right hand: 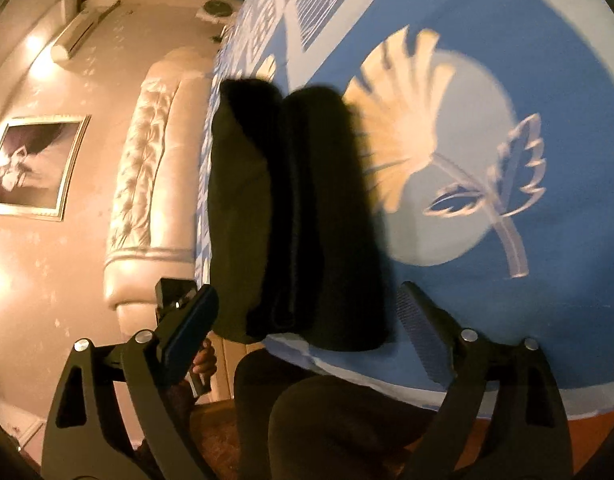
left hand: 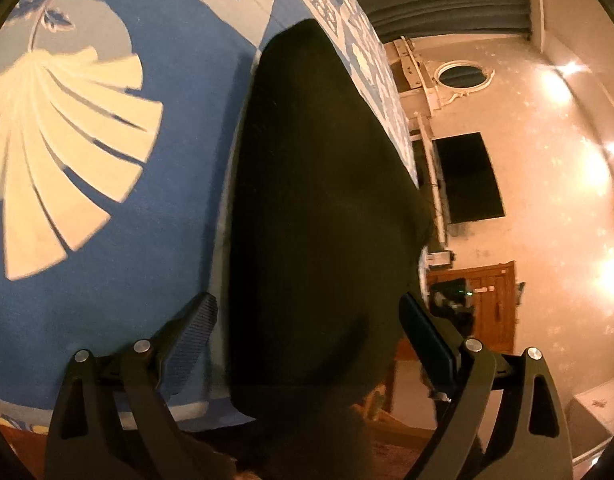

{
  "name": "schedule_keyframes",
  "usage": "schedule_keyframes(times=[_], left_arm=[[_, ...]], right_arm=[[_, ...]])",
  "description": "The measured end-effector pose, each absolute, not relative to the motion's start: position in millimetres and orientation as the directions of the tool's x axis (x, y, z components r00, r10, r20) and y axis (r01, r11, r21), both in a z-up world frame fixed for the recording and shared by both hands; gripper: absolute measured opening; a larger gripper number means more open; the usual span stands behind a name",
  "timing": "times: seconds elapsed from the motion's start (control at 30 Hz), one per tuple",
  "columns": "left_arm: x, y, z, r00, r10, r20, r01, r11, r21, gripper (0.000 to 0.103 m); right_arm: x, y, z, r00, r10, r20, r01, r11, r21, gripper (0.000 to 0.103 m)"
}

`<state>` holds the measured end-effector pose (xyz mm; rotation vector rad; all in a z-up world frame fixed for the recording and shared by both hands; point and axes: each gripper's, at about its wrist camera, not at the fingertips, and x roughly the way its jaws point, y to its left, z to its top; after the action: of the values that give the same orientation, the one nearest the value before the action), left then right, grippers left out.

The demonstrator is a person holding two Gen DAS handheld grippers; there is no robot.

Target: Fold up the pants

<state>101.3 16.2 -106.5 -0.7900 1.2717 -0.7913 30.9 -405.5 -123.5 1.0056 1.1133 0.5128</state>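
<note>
My left gripper (left hand: 309, 340) is wide open, and the dark pants (left hand: 323, 208) lie between its fingers, but the pads do not press on them. The pants rest on the blue bed cover (left hand: 119, 208), at its near edge, with their long way running straight away from me. My right gripper (right hand: 309, 320) is wide open too and holds nothing. The folded pants (right hand: 295, 216) lie just ahead of it. Both hands look about as near.

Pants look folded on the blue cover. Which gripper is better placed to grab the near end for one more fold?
Probably left. The left gripper is open and straddles the near end of the black pants. The right gripper is open too, but the bundle's near end lies ahead of its fingertips.
</note>
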Motion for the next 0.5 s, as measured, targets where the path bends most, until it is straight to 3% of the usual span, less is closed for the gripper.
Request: schedule_keyframes(times=[0.37, 0.4, 0.43, 0.5], left_arm=[[103.8, 7.0, -109.9, 0.057, -0.869, -0.492, 0.089, 0.495, -0.864, 0.090], [102.1, 6.4, -108.7, 0.052, -0.860, -0.507, 0.102, 0.510, -0.854, 0.083], [102.0, 2.9, -107.1, 0.047, -0.837, -0.545, 0.124, 0.546, -0.828, 0.065], [100.2, -2.5, -108.2, 0.043, -0.795, -0.605, 0.159, 0.603, -0.782, 0.055]], right_arm=[[25.5, -385.3, -118.6, 0.401, 0.750, -0.526, 0.025, 0.565, 0.825, 0.101], [24.7, -380.9, -117.4, 0.402, 0.735, -0.546, 0.006, 0.594, 0.804, 0.101], [25.1, -374.3, -114.8, 0.389, 0.717, -0.579, -0.019, 0.634, 0.773, 0.101], [27.8, -368.9, -113.8, 0.359, 0.707, -0.609, -0.021, 0.659, 0.752, 0.101]])
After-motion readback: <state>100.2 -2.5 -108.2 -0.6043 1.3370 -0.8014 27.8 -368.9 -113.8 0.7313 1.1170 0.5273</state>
